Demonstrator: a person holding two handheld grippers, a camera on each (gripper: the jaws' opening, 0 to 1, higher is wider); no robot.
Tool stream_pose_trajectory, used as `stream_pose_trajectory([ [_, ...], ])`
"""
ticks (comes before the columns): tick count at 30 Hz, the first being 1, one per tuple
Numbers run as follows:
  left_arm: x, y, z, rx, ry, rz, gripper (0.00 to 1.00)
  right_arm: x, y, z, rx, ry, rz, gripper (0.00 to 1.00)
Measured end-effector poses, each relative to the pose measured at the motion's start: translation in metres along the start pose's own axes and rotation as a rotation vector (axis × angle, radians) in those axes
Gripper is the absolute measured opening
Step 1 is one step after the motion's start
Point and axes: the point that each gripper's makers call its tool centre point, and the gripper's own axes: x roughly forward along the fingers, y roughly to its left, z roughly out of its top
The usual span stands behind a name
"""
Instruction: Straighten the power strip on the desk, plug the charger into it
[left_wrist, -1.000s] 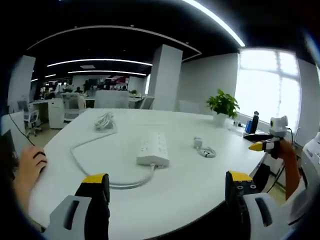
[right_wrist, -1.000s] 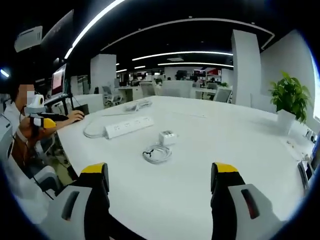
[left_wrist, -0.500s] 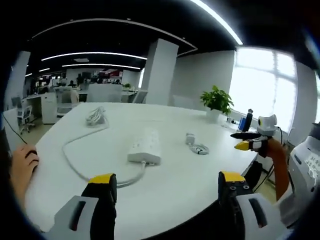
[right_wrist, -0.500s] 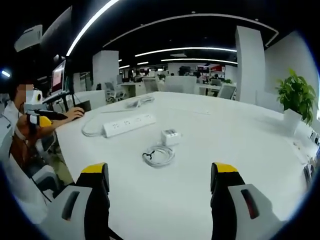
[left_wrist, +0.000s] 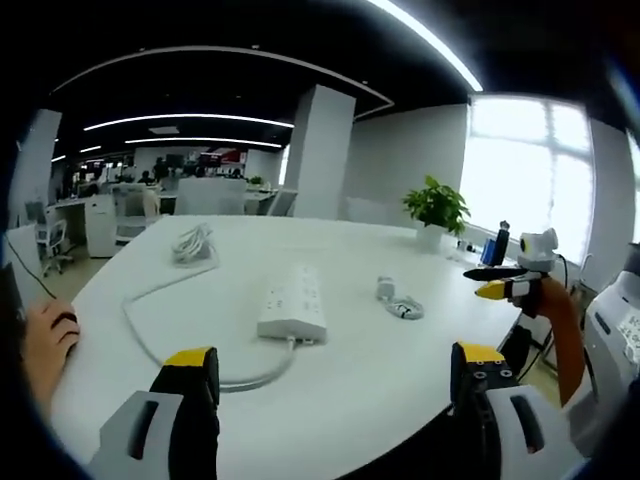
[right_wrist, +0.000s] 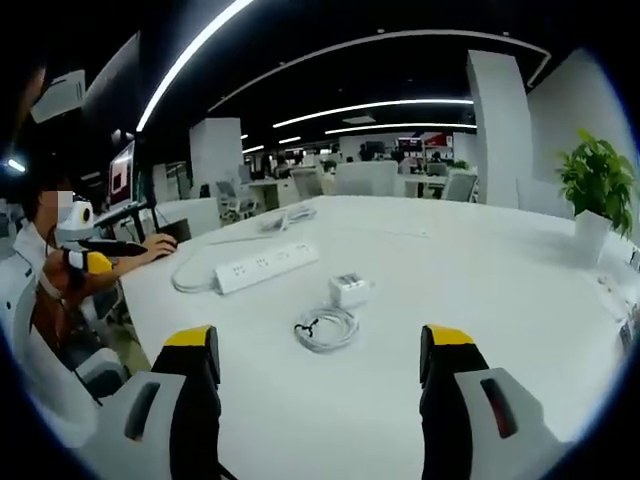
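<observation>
Nearest us, L tongs (left_wrist: 335, 385) stood wide apart w/ nothing between them, held over the near edge of the white surface (left_wrist: 380, 360). R tongs (right_wrist: 315, 365) likewise gaped empty above the same surface. Just past the L tongs lay the loop of the strip's cable (left_wrist: 170, 340), then the power strip (left_wrist: 293, 313) itself, lying askew to the edge, untouched. To its right, near but apart, sat the charger (left_wrist: 385, 288) w/ its coiled cord (left_wrist: 405, 309) beside it; in the right gripper view charger (right_wrist: 350, 289) and coil (right_wrist: 326, 326) sat nearer, strip (right_wrist: 265, 267) beyond. Farther off: a potted plant (left_wrist: 437, 212).

We judged this the approach, step one not begun. Next move calls for reaching in, gripping the strip's ends and squaring it up, before fetching the charger.
</observation>
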Motion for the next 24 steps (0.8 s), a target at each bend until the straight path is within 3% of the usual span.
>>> stream_pose_trajectory([
  [4, -0.001, 0.002, 0.003, -0.014, -0.014, 0.007, 0.96, 0.003, -0.002, 0.002, 0.029, -0.014, 0.004, 0.8],
  [17, 0.001, 0.012, 0.004, 0.007, -0.002, 0.035, 0.96, 0.01, -0.001, 0.003, -0.005, 0.004, 0.003, 0.8],
  [24, 0.003, 0.02, 0.012, -0.014, -0.026, 0.048, 0.96, 0.009, 0.0, 0.006, -0.02, -0.005, 0.001, 0.8],
])
